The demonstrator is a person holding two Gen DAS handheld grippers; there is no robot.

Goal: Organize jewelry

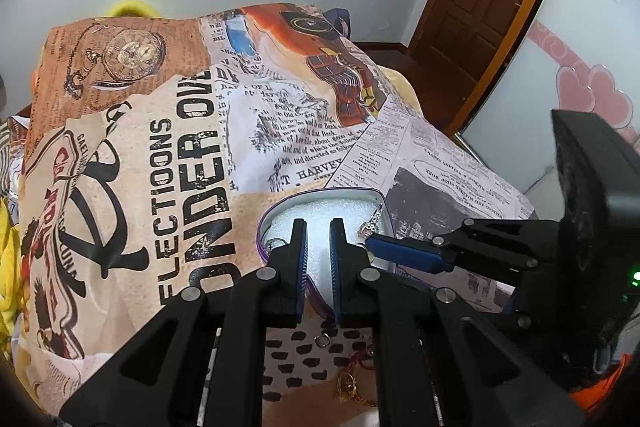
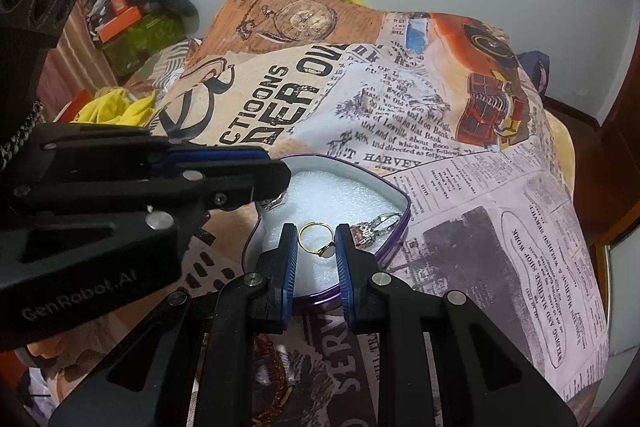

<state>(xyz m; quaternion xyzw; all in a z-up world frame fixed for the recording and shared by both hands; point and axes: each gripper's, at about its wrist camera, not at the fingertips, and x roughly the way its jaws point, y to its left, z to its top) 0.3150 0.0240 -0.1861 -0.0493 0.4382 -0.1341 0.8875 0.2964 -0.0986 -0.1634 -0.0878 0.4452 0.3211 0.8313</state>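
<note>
Newspaper-print cloth [image 2: 460, 187] under heart-shaped purple tin with white foam [image 2: 402, 197]. Right gripper [image 2: 316, 247] pinches gold ring [image 2: 316, 239] above foam; slip risks drop. Left gripper [image 1: 318, 247] near-closed, empty, at tin's left edge; collision risk.

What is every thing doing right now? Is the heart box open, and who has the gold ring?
heart-shaped tin, open, no lid on, white foam inside.
right gripper, shut on the gold ring.
gold ring, held over the foam.
left gripper, shut, nothing seen between its fingers.
silver charm, lying inside the tin by its rim.
gold chain, loose on the cloth, outside the tin.
</note>
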